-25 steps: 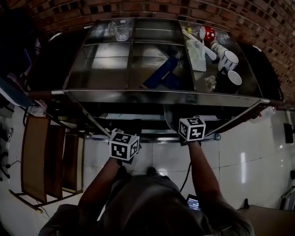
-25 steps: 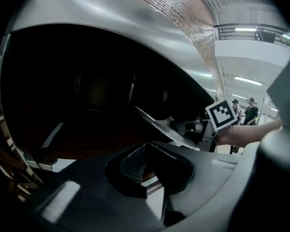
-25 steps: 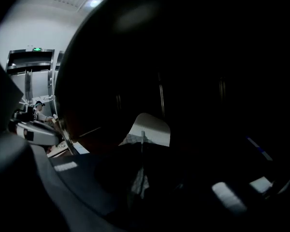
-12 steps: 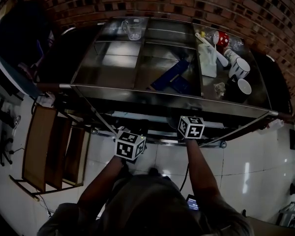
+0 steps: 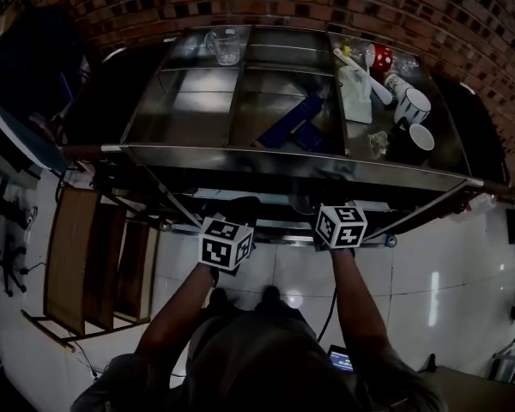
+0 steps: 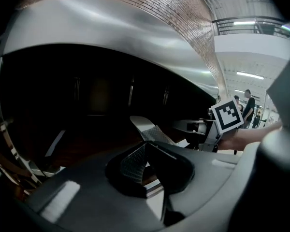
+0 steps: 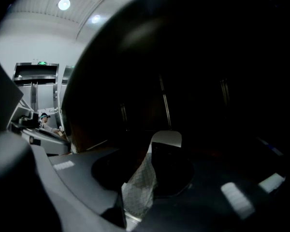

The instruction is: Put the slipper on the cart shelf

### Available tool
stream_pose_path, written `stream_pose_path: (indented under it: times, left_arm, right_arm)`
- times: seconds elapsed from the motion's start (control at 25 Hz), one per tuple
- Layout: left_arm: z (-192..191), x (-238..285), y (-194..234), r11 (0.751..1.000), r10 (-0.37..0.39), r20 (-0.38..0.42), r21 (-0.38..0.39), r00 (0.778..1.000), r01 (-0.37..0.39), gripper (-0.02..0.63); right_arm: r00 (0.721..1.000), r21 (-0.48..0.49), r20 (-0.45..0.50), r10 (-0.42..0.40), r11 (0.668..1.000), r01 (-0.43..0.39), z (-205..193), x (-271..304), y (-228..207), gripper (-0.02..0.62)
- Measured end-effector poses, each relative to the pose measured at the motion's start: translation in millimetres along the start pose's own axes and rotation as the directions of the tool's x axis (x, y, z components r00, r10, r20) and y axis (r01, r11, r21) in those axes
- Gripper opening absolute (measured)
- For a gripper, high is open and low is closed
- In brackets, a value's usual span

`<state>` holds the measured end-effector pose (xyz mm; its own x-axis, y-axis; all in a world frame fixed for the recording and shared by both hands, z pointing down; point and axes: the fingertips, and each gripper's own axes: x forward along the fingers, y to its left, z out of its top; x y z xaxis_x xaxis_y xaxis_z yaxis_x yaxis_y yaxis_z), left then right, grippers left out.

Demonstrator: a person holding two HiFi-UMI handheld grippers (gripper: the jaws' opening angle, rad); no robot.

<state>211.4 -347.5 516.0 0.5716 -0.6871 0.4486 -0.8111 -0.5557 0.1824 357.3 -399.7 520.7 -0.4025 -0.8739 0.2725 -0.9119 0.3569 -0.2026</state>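
In the head view both grippers reach under the front rim of the steel cart (image 5: 292,163). Only their marker cubes show, the left (image 5: 226,243) and the right (image 5: 342,227). The slipper appears as a pale, grid-textured shape (image 6: 150,127) just past my left gripper (image 6: 145,146). It is too dark to tell whether those jaws grip it. My right gripper (image 7: 152,163) has just been opening its jaws. A pale edge (image 7: 166,139) shows at their tips, with nothing pressed between the pads. The right gripper's cube (image 6: 227,117) shows beside the slipper.
The cart's top holds a glass cup (image 5: 226,45), a blue flat object (image 5: 293,120), a red mug (image 5: 380,57) and two white mugs (image 5: 409,106). A brick wall stands behind the cart. A wooden frame (image 5: 94,264) lies on the tiled floor at the left.
A pale rounded patch that showed ahead of the right cube a second ago is now dark. Both cubes stay at the cart's front rim, and the left one sits slightly nearer to it.
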Motion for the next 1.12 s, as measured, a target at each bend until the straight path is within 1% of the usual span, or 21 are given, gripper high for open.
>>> stream_pose_path:
  times: [0.12, 0.24, 0.36, 0.48, 0.6, 0.68, 0.84, 0.88, 1.04, 1.12]
  left_arm:
    - [6.0, -5.0, -0.9, 1.000, -0.016, 0.020, 0.005, 1.000, 0.016, 0.008]
    - [10.5, -15.9, -7.9, 0.998, -0.055, 0.038, 0.024, 0.998, 0.054, 0.008]
    - [15.1, -30.9, -10.3, 0.994, -0.092, 0.046, 0.059, 0.995, 0.090, 0.008]
    - [22.8, -50.9, -10.8, 0.990, -0.126, 0.070, 0.075, 0.990, 0.120, 0.008]
    - [34.6, -72.4, -10.7, 0.985, -0.159, 0.109, 0.082, 0.981, 0.151, 0.008]
    - [39.1, -86.9, -11.9, 0.979, -0.188, 0.121, 0.103, 0.975, 0.176, 0.008]
    - [34.7, -114.8, -16.1, 0.965, -0.240, 0.118, 0.137, 0.964, 0.224, 0.008]
    - [32.8, -120.4, -17.7, 0.962, -0.252, 0.118, 0.138, 0.961, 0.235, 0.008]
    - [29.6, -139.7, -28.3, 0.949, -0.301, 0.127, 0.141, 0.945, 0.284, 0.008]
    - [28.9, -147.5, -32.8, 0.941, -0.323, 0.131, 0.149, 0.937, 0.303, 0.008]
  right_arm:
    - [1.000, -0.023, 0.019, -0.004, 1.000, 0.005, 9.4, -18.3, 11.6, 0.071]
    - [0.999, -0.055, 0.033, -0.017, 0.998, 0.018, 18.0, -41.6, 24.5, 0.071]
    - [0.997, -0.052, 0.059, -0.041, 0.998, 0.044, 26.2, -59.9, 42.8, 0.071]
    - [0.995, -0.053, 0.085, -0.060, 0.997, 0.064, 32.8, -76.2, 65.2, 0.068]
    - [0.990, -0.061, 0.115, -0.079, 0.994, 0.086, 39.8, -91.6, 89.4, 0.061]
    - [0.987, -0.063, 0.133, -0.087, 0.993, 0.096, 42.1, -99.3, 106.9, 0.057]
    - [0.983, -0.051, 0.152, -0.101, 0.993, 0.110, 38.4, -112.8, 141.0, 0.024]
    - [0.982, -0.043, 0.157, -0.106, 0.993, 0.114, 37.5, -116.8, 148.0, 0.001]
    - [0.980, -0.007, 0.174, -0.100, 0.995, 0.103, 37.9, -132.3, 173.4, 0.000]
    - [0.978, -0.011, 0.181, -0.103, 0.994, 0.107, 38.7, -139.0, 185.3, 0.000]
